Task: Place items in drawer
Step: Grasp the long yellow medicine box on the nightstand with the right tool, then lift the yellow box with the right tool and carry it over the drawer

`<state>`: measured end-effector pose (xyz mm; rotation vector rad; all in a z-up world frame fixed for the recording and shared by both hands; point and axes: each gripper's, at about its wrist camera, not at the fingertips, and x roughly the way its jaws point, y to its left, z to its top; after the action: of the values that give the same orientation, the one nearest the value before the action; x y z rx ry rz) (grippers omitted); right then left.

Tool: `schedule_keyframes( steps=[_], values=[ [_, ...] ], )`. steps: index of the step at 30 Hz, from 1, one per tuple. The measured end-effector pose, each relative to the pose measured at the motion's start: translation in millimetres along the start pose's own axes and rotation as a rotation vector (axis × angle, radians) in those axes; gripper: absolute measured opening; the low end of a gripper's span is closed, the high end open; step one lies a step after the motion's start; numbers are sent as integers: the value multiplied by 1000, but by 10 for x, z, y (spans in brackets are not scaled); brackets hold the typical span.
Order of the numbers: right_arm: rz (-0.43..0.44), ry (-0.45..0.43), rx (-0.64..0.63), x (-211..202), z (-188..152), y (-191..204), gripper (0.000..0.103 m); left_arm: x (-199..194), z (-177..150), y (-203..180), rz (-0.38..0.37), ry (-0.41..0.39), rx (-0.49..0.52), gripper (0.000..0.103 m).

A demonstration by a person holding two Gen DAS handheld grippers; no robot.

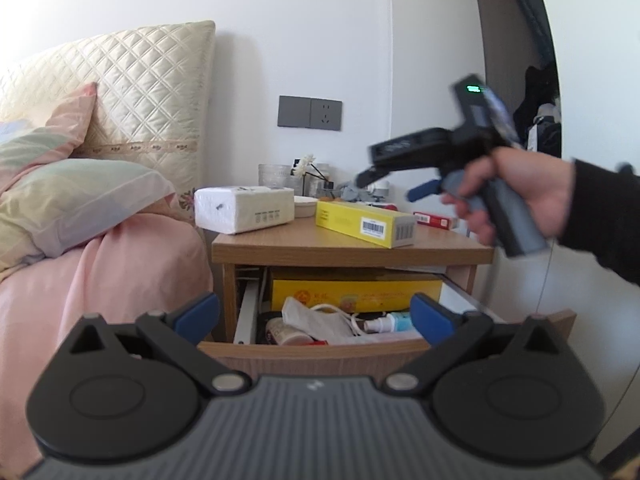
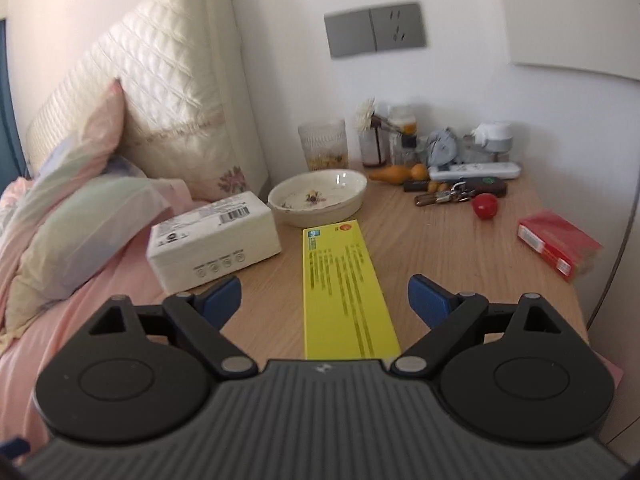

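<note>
A long yellow box (image 2: 344, 292) lies on the wooden nightstand (image 2: 448, 248), pointing away from me. My right gripper (image 2: 325, 296) is open and hovers over the box's near end, one blue finger on each side. In the left wrist view the same yellow box (image 1: 366, 224) sits on the nightstand top, above the open drawer (image 1: 320, 354). The drawer holds a yellow carton (image 1: 356, 292), a cloth mask and small bottles. My left gripper (image 1: 316, 316) is open and empty in front of the drawer. The right gripper (image 1: 416, 182) shows there, blurred, above the nightstand.
A white tissue pack (image 2: 214, 240), a cream bowl (image 2: 318, 198), a red box (image 2: 558, 246), a red ball (image 2: 485, 207), keys, remotes, a glass and bottles crowd the nightstand. A bed with pink bedding (image 1: 92, 280) and pillows stands to the left. A wall socket (image 1: 310, 113) is above.
</note>
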<state>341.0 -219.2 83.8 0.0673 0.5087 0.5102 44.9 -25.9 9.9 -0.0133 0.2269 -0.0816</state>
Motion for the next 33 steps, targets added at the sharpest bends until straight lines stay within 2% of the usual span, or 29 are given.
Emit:
schedule_keyframes(
  steps=[3, 6, 10, 11, 12, 14, 19, 26, 33],
  values=[
    [-43, 49, -27, 241, 113, 49, 92, -18, 4, 2, 13, -17, -2, 102],
    [-97, 88, -119, 456, 124, 147, 92, -44, 27, 24, 32, -39, -12, 102],
    [-123, 142, -132, 692, 118, 131, 91, -56, 51, 49, 32, -46, -25, 102],
    [-126, 154, -133, 739, 107, 116, 89, -58, 54, 53, 30, -46, -24, 102],
    [-130, 166, -134, 785, 96, 100, 73, -61, 55, 57, 30, -47, -24, 102],
    [-124, 178, -121, 830, 74, 56, 70, -66, 57, 66, 31, -49, -24, 102],
    [-114, 172, -105, 851, 48, -25, 56, -65, 63, 87, 31, -46, -37, 103],
    [-124, 159, -98, 785, 59, -43, 56, -58, 61, 100, 38, -44, -27, 102],
    [-129, 118, -123, 454, 180, 1, 56, -54, 59, 110, 40, -41, -25, 102]
  ],
)
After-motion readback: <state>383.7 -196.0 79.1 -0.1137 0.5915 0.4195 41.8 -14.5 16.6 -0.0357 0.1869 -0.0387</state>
